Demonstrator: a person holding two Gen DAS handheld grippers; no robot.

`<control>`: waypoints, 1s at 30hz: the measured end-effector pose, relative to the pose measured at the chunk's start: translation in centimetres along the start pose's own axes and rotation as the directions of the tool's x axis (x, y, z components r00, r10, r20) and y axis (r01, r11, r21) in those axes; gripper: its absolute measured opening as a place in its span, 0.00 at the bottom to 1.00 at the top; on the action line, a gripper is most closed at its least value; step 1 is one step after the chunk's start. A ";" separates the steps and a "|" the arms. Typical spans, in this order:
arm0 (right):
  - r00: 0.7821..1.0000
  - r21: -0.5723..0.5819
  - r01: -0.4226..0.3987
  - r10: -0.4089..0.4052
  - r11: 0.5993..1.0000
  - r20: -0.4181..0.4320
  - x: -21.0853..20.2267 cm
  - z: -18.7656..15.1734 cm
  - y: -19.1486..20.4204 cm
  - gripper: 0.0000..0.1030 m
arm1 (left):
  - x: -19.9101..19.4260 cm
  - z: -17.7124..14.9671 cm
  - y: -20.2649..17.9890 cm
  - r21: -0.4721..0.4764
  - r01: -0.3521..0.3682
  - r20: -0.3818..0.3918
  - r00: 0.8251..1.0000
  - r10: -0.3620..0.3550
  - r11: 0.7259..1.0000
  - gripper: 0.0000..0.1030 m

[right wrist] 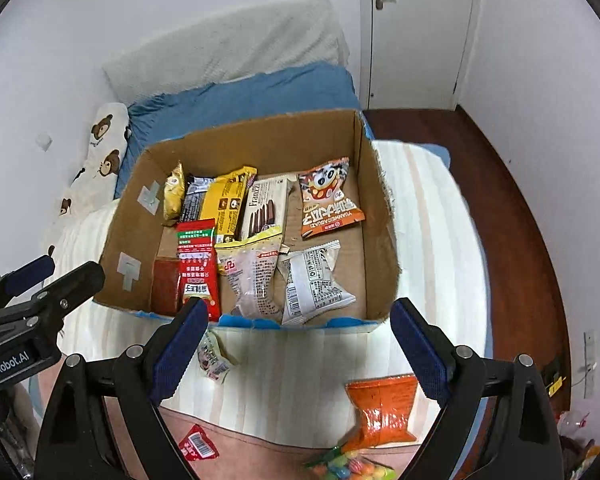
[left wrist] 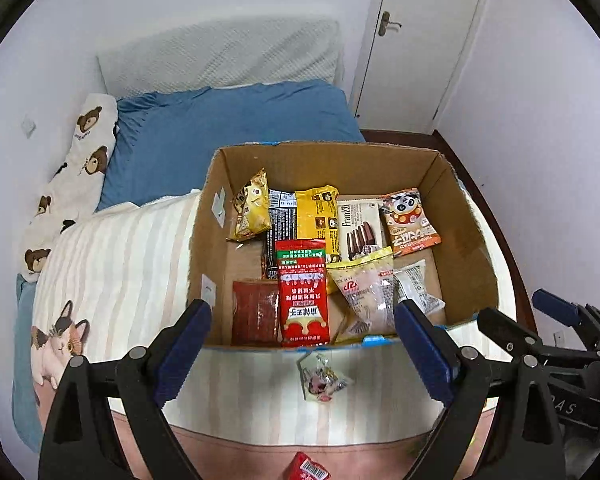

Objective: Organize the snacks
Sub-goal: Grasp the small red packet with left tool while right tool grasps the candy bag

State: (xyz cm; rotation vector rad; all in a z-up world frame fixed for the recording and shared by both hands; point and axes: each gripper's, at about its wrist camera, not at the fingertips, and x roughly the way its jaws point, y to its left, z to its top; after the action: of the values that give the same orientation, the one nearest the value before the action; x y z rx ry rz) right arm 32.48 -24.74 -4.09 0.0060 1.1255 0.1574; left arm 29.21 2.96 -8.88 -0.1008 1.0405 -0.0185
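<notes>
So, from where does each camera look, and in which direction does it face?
Left wrist: on the left tool, looking forward and down into the cardboard box on the bed; its own open fingers and the right tool show.
Right wrist: on the right tool, facing the same box from further right; the left tool shows.
Shared: the box, the red packet and the door.

A cardboard box (left wrist: 474, 240) fills the middle of the frame on a striped blanket (left wrist: 112, 264), holding about 10 snack packets, among them a red packet (left wrist: 303, 296) at its near wall. The left gripper (left wrist: 302, 356) spreads wide at the bottom, empty. A small clear packet (left wrist: 322, 378) lies between its fingers.
</notes>
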 end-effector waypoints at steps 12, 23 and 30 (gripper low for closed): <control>0.994 -0.014 -0.034 0.036 0.999 0.099 -6.4 -2.1 0.8 0.92 | -5.6 -1.9 -0.2 0.005 -0.002 0.086 0.996 0.001 1.000 0.91; 0.996 0.119 -0.077 0.083 0.990 -0.040 -4.7 -8.7 -3.6 0.92 | -4.4 -7.9 0.4 0.005 0.000 -0.027 1.000 0.001 1.000 0.91; 0.966 0.159 -0.018 0.058 0.987 -0.251 2.5 -16.3 -7.3 0.92 | 1.0 -15.5 1.8 0.008 -0.039 -0.252 0.967 0.040 0.999 0.91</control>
State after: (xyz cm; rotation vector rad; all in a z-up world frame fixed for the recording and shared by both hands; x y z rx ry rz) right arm 19.79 -32.89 -14.01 0.1507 1.3941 0.1055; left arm 16.30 3.53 -17.70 -0.0762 1.2969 0.0037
